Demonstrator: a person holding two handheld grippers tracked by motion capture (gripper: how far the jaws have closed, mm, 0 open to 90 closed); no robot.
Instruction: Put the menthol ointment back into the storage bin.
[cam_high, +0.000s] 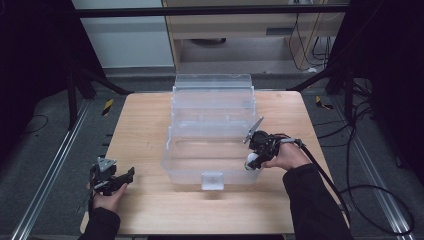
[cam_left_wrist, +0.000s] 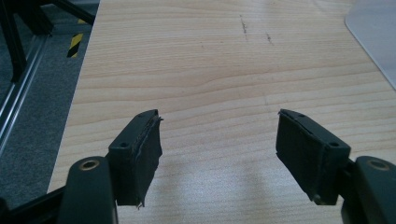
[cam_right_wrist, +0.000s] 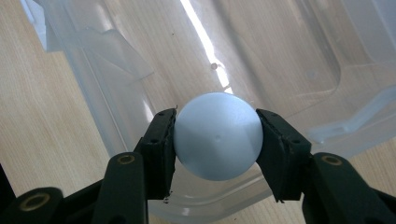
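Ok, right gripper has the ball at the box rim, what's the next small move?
Probably open the right gripper: its jaws clamp the white ball above the open clear box, so it should drop inside. The left gripper rests open over the table.

The high view looks down over the whole pale wooden counter (cam_high: 150, 130); both tool cameras sit close above it, the right over the clear plastic bin (cam_right_wrist: 289, 56).

A light wooden table (cam_high: 150, 130) carries a clear plastic bin (cam_high: 212, 135) with its lid open at the centre, standing just left of the right gripper (cam_high: 252, 159) and well to the right of the left gripper (cam_high: 131, 172).
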